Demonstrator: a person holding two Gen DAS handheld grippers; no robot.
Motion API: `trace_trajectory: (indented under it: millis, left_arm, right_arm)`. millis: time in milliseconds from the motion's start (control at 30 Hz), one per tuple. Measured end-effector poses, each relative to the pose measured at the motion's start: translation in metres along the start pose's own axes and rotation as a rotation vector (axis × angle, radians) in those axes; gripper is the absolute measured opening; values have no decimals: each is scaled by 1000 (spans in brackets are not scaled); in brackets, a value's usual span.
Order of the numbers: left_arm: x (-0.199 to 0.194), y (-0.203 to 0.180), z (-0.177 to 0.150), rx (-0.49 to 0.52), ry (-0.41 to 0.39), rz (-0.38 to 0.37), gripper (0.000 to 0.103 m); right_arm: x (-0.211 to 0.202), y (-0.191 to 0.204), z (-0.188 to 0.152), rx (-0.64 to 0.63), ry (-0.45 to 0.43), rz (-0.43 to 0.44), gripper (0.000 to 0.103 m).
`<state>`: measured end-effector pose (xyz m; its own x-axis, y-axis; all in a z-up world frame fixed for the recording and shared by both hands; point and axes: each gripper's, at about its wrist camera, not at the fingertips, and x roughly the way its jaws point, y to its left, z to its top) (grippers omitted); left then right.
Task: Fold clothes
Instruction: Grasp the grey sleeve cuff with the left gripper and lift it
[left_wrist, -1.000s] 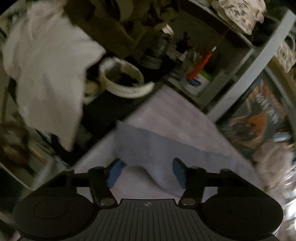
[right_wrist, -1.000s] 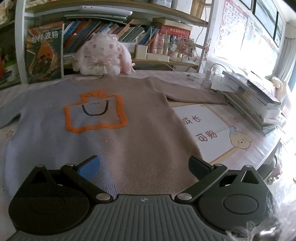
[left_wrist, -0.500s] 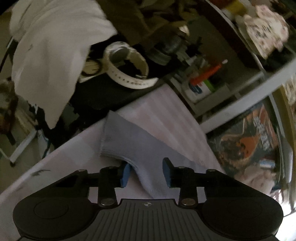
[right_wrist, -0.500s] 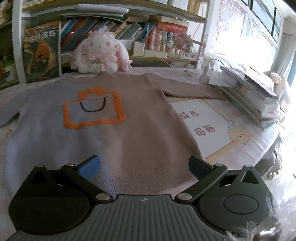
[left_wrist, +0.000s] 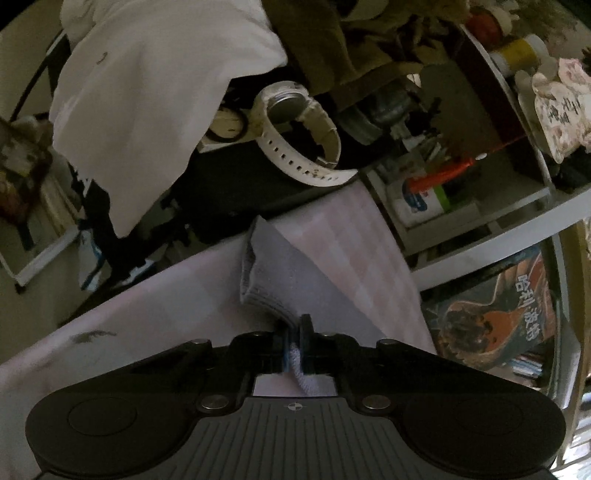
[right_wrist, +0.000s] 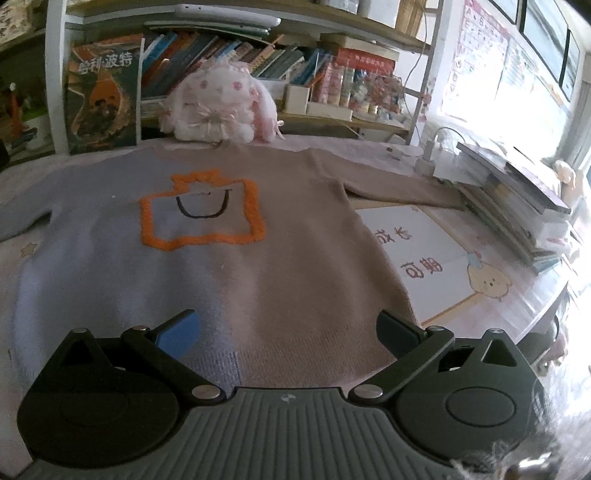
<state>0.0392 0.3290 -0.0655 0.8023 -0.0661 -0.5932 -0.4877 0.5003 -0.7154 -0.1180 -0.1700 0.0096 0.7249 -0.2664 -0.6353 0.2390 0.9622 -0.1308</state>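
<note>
Book cover (right_wrist: 103, 92) — "哈利·波特"; placemat (right_wrist: 421, 254) — "成长".

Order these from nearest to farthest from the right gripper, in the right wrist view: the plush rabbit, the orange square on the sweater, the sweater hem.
1. Sweater hem, directly between the right gripper fingers.
2. Orange square, mid-sweater, slightly left.
3. Plush rabbit, behind the collar, before the bookshelf.
</note>
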Motion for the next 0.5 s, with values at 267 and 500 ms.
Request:
trace_trajectory:
  millis: [267,500]
  left_arm:
    - [-9,-31,-10,142,-45,59,3]
    - [-31,-97,-45,335,-134,43,3]
  right_arm:
    - [15,-23,7,-2,-10,30,103]
    - [42,-47,21,-91,-43,149,103]
